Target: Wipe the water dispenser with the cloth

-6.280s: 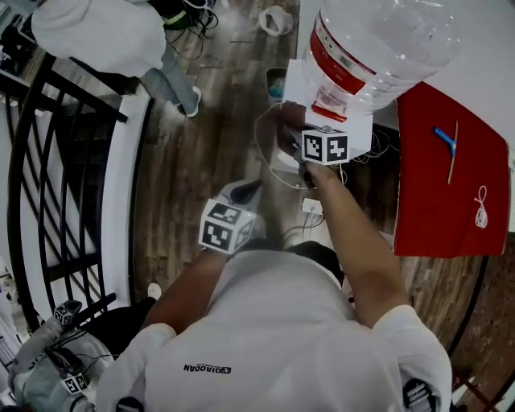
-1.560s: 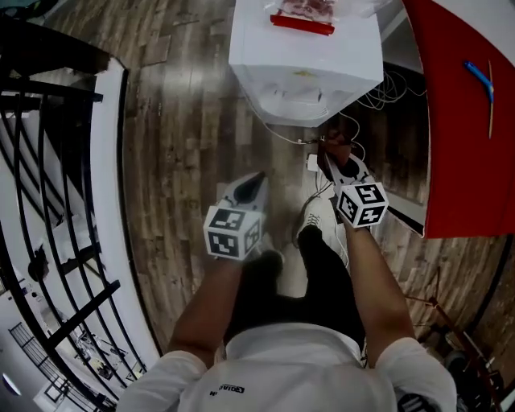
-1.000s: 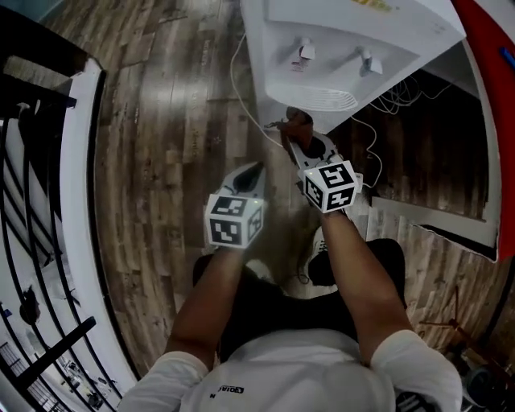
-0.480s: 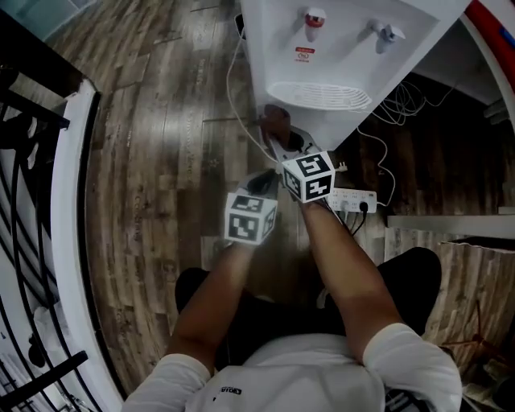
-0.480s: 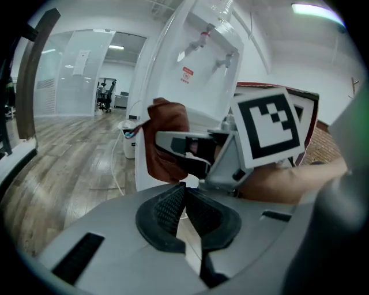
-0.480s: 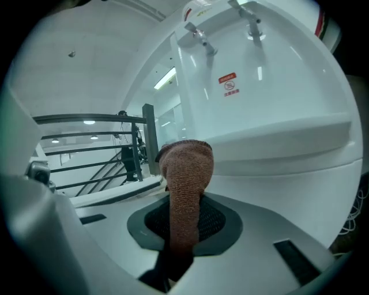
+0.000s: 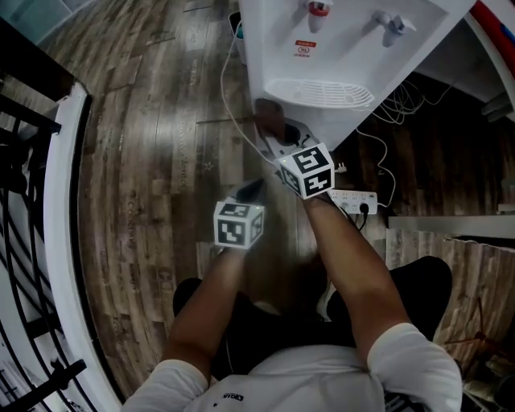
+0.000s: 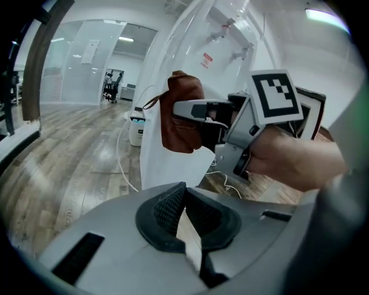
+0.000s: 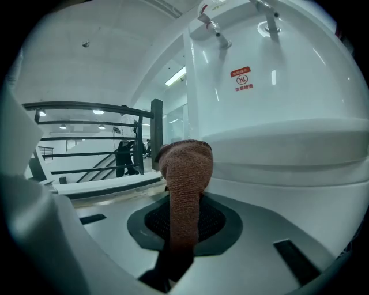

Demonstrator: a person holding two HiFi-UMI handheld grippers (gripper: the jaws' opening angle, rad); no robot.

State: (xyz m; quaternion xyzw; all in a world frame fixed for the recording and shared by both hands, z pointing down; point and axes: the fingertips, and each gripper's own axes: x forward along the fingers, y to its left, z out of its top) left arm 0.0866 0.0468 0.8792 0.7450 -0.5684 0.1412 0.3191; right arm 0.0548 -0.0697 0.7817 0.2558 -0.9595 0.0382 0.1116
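Observation:
The white water dispenser (image 7: 354, 48) stands at the top of the head view, its two taps and drip tray facing me. My right gripper (image 7: 278, 138) is shut on a brown cloth (image 7: 269, 121), which sits against the dispenser's front just below the drip tray. In the right gripper view the cloth (image 9: 187, 164) sticks up from the right gripper (image 9: 183, 222) in front of the dispenser (image 9: 277, 115). My left gripper (image 7: 249, 190) hangs lower left, shut and holding nothing. The left gripper (image 8: 184, 193) looks at the cloth (image 8: 181, 112) and the dispenser (image 8: 173, 167).
A power strip (image 7: 352, 201) with plugged cables lies on the wood floor right of the dispenser's base. A white cable (image 7: 233, 113) trails along its left side. A white ledge with black railing (image 7: 68, 241) runs down the left. A red table edge (image 7: 492, 18) shows top right.
The right gripper has carried the cloth from the bottle area down to the dispenser's lower front, below the drip tray. In the last half second the left gripper dropped slightly down and left.

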